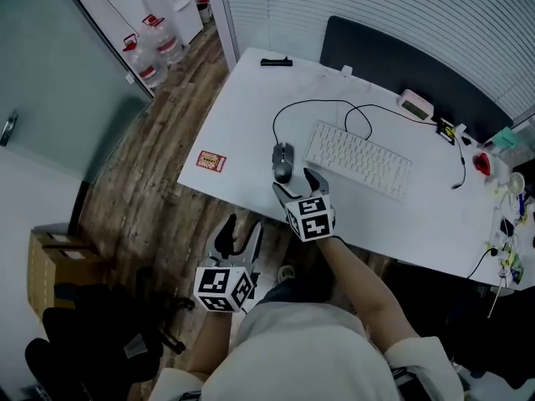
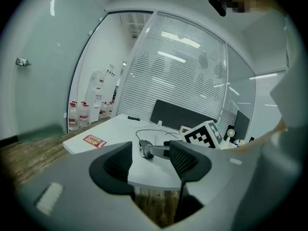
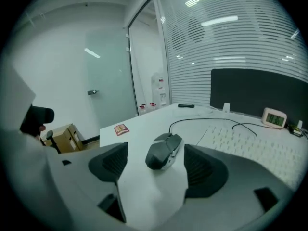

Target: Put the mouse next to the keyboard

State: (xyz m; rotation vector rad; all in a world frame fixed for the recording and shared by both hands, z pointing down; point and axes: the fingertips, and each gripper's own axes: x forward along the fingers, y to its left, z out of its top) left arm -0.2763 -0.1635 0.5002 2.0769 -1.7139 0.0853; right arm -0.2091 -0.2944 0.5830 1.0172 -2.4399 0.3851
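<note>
The mouse is seen lying on the white table, just left of the keyboard and close to its near left corner, not touching it. It is framed by the right gripper. In the right gripper view the mouse sits between the two jaws, nearer the right one, with a gap left on each side. The jaws are spread wide and no pad is pressed to the mouse. Its cable is looped away across the table behind the keyboard.

The right forearm is stretched forward from the body over the near table edge, with the gripper pointed away and slightly left. The left gripper is held low and back, off the table and over the wood floor. In its own view the jaws are parted with nothing between them, only the table edge being seen beyond.

One mouse, one keyboard and two grippers are counted. One red card is also seen near the table's left edge.
</note>
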